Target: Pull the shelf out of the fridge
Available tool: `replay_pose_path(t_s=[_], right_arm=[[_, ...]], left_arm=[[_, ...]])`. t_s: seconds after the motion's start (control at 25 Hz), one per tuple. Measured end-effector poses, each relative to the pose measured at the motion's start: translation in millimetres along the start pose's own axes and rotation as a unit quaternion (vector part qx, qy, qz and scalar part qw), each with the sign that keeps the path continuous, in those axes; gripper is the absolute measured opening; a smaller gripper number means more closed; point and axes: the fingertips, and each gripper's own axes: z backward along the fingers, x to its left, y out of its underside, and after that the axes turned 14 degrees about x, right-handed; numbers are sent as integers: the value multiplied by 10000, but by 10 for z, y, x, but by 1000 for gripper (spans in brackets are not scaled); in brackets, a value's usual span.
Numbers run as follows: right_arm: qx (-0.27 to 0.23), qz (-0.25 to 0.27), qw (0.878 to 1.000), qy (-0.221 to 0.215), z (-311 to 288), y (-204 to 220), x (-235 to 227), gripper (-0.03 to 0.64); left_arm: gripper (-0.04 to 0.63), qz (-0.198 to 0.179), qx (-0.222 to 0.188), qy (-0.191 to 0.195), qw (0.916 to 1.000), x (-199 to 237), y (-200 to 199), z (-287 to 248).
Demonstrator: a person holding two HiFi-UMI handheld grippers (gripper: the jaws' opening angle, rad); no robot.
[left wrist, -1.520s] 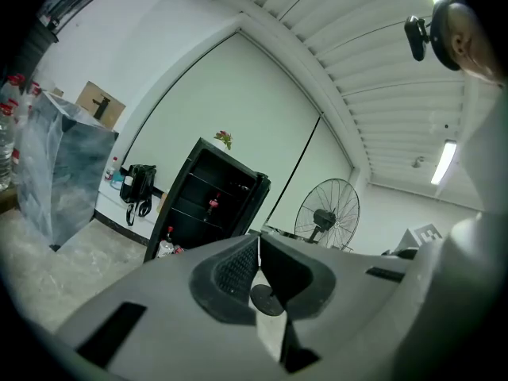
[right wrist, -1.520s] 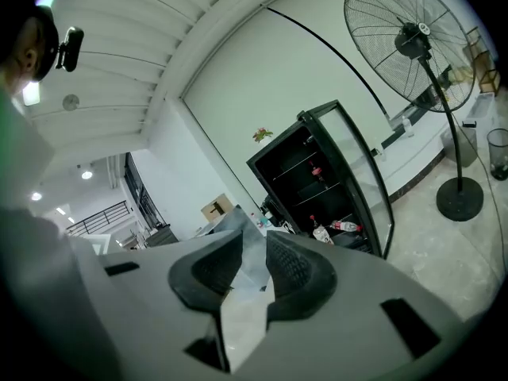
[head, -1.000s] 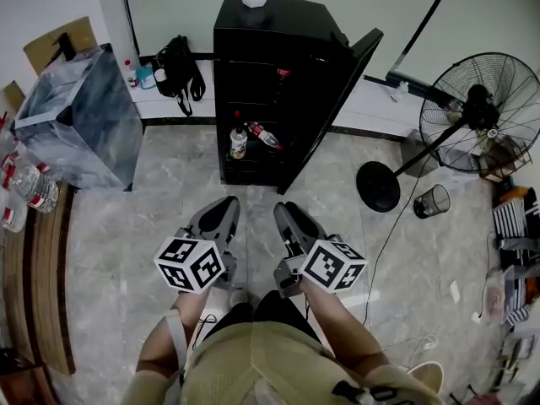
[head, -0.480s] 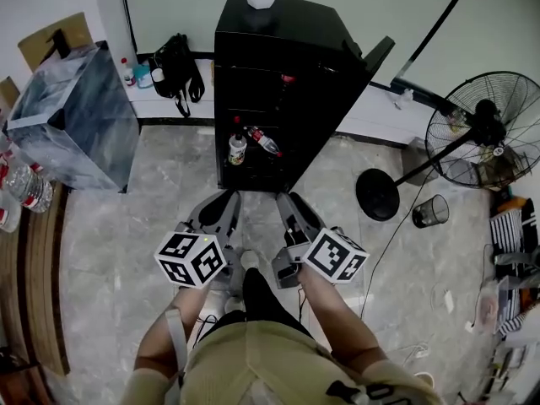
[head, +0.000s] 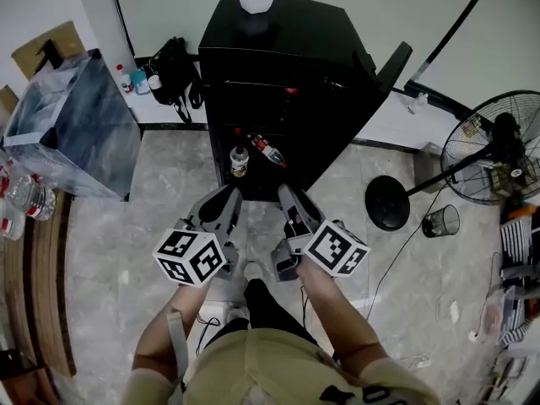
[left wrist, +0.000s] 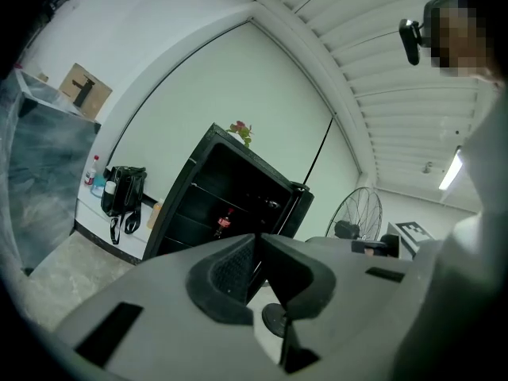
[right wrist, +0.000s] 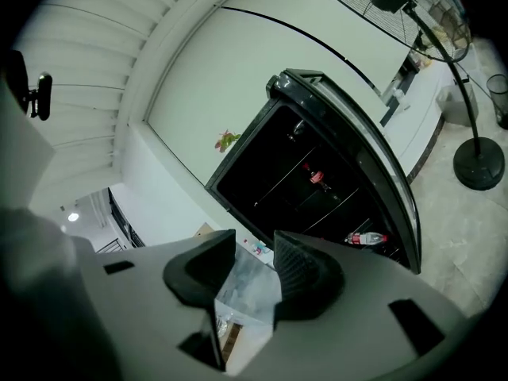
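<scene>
Held the left gripper with jaws pressed together on nothing, same as a second before. Spread the jaws of the right gripper wider over that second and left them well apart, empty, with only distant clutter showing through the gap. Carried both low in the centre of the head view, side by side, aimed at the fridge in the upper centre. Stepped nearer meanwhile: filled more of the frame with the black cabinet and brought its foot close above the jaw tips. Found the door already swung open to the right and the shelf seated inside as thin wires across the dark interior, with bottles lower down. Touched nothing yet. Judged the approach nearly done and the opened right gripper readied to reach in for a shelf edge; pull not started.
</scene>
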Motion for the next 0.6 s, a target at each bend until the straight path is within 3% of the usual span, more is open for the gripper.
replay_pose_path(t_s=[0.6], right_arm=[[-360, -151, 9992, 89, -776, -894, -617, 141]], left_arm=[[16, 92, -135, -180, 9997, 479, -435, -896]])
